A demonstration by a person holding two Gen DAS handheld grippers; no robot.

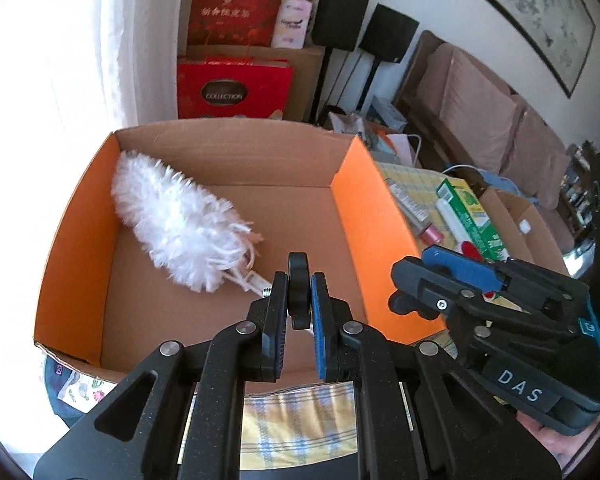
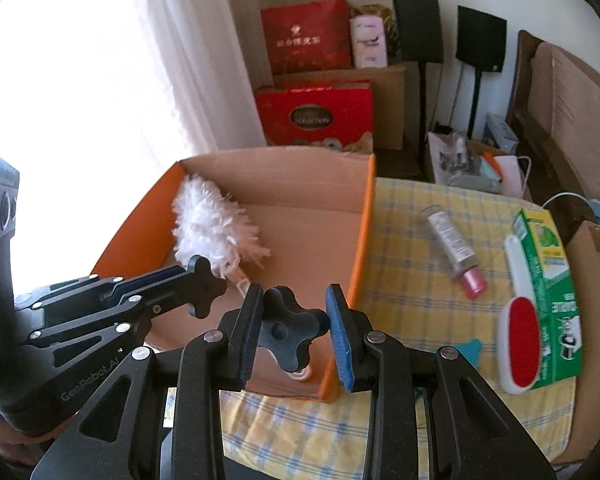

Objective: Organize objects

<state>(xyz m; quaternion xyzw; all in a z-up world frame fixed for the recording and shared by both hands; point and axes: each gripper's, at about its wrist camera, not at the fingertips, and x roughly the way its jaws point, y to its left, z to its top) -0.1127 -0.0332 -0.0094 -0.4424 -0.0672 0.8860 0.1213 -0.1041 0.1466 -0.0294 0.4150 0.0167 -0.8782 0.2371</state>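
Note:
An open cardboard box with orange outer walls stands on a yellow checked cloth. A white fluffy duster lies inside along its left wall. My left gripper is shut on a black star knob over the box; it also shows in the right wrist view. My right gripper is shut on a second black star knob at the box's near right corner. In the left wrist view the right gripper is at right.
On the cloth right of the box lie a clear bottle with a pink cap, a white and red lint brush and a green carton. Red gift boxes, speakers and a sofa stand behind.

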